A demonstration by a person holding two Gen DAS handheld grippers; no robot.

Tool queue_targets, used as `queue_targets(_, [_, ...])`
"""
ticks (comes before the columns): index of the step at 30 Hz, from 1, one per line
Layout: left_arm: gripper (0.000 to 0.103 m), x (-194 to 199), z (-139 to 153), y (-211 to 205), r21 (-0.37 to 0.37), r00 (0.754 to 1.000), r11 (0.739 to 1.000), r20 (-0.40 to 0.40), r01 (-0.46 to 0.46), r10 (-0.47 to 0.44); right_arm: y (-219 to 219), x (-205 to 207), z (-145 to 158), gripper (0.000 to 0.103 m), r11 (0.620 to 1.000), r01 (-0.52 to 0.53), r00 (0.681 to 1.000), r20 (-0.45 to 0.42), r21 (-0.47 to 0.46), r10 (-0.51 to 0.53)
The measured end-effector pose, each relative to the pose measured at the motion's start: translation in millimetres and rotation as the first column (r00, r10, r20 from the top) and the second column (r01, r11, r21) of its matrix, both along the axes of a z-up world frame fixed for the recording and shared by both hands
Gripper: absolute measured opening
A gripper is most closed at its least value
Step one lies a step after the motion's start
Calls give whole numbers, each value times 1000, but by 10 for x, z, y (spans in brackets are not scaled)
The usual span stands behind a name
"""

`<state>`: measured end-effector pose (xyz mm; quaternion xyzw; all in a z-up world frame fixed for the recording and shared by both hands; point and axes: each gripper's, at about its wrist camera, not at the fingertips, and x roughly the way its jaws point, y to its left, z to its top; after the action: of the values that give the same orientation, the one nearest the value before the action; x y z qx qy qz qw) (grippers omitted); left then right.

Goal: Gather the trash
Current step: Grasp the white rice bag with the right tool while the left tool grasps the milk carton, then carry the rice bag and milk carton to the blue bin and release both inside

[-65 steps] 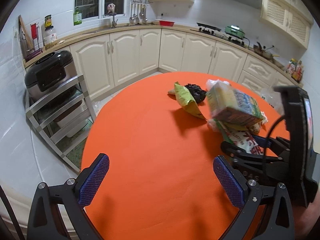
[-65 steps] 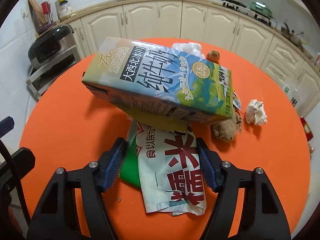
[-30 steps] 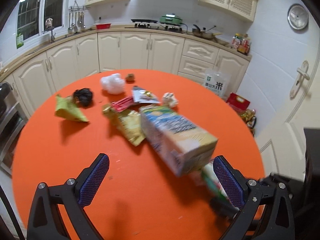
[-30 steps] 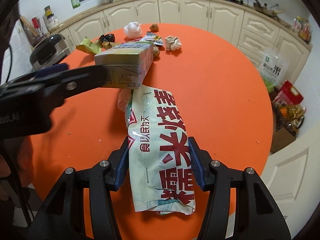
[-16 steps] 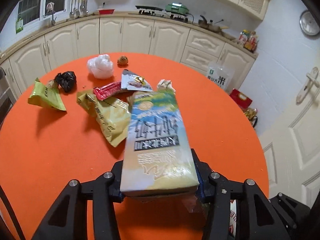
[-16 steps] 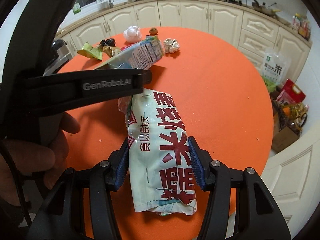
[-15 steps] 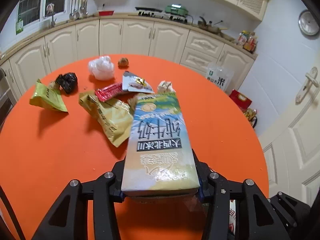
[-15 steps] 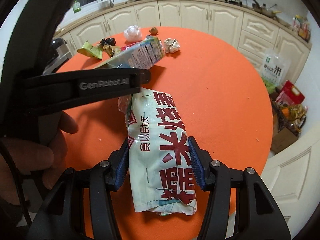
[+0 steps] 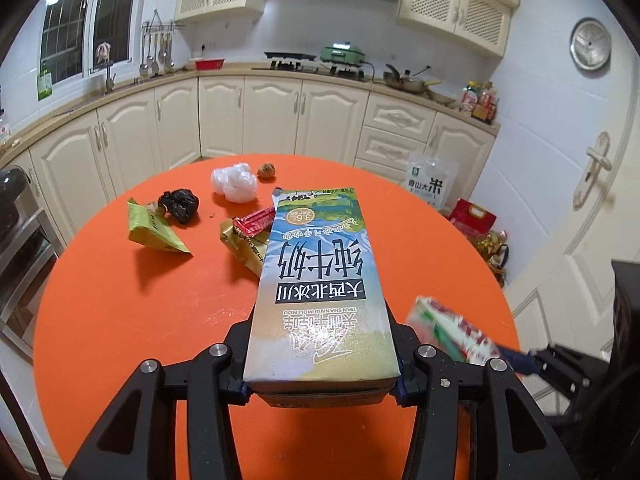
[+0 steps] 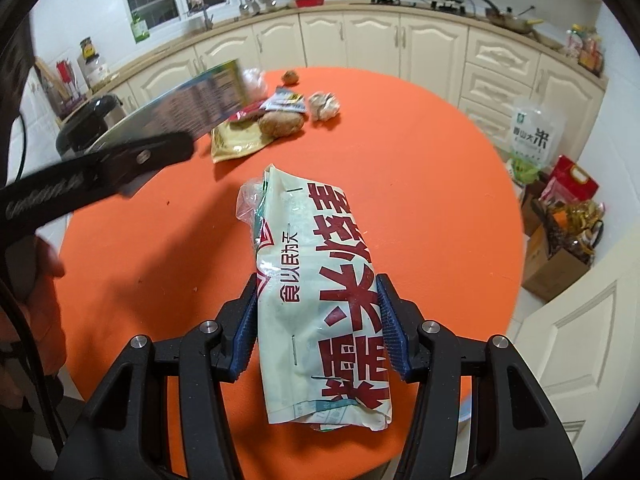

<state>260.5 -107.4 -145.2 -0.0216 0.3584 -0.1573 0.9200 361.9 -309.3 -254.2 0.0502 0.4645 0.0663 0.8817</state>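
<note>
Since a second ago, when the left gripper point(image 9: 322, 388) was spread wide around the milk carton point(image 9: 318, 292), its fingers have been brought in and the carton has been lifted clear of the orange table point(image 9: 132, 304). The carton is now clamped at its near end between the blue pads, about half open, and is held out lengthwise above the tabletop, its printed face upward. In the right wrist view the same carton point(image 10: 192, 106) is seen blurred at the upper left, carried by the left gripper point(image 10: 120, 160) with a hand point(image 10: 38, 256) behind it.

The right gripper point(image 10: 320, 332) is seen unchanged: its jaws are partly closed on a white bag with red characters point(image 10: 320, 280), which is pinched on both sides and extends forward over the table. The bag point(image 9: 452, 332) appears blurred at the right edge of the left wrist view.

On the far part of the table more trash is left lying: a green wrapper point(image 9: 150, 230), a black crumpled bag point(image 9: 180, 205), a white plastic wad point(image 9: 235, 182), a gold snack bag point(image 9: 246, 246) and a red wrapper point(image 9: 254, 220), the last two touching.
</note>
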Motion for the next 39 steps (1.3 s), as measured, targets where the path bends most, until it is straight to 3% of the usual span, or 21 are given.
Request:
queue_targets(7, [45,-364,202,-68,-5,997,999,56,49,-48,-260,-134,298,51,998,56,996,73,9,-56])
queue_targets(14, [45,-616,385,-424,-12,983,988,104,154,-151,-654,-372,599,51,991,128,981,145,23,-130])
queue_targets(20, [45,-691,459,-880,-9,955,961,108,278,-275,-1196,-696,745,51,970,241,953,178,44,-245])
queue_targets(25, [45,-600,381,-1370,7,923,927,85,376,-375,-1671,-951,677,51,939,340,924,163,61,-345])
queue_targets(28, [45,-531,222,-1768,20,895,896,32,444,-445,-1986,-1067,511,52,913,400,905,125,83,-407])
queue_targets(33, [45,-411,-129,-2337,47,847,847,-74,530,-526,-2467,-1151,-39,52,872,472,879,0,134,-476])
queue_targets(39, [45,-199,-653,-2956,120,810,807,-200,578,-551,-2862,-1098,-955,52,808,556,830,-187,195,-526])
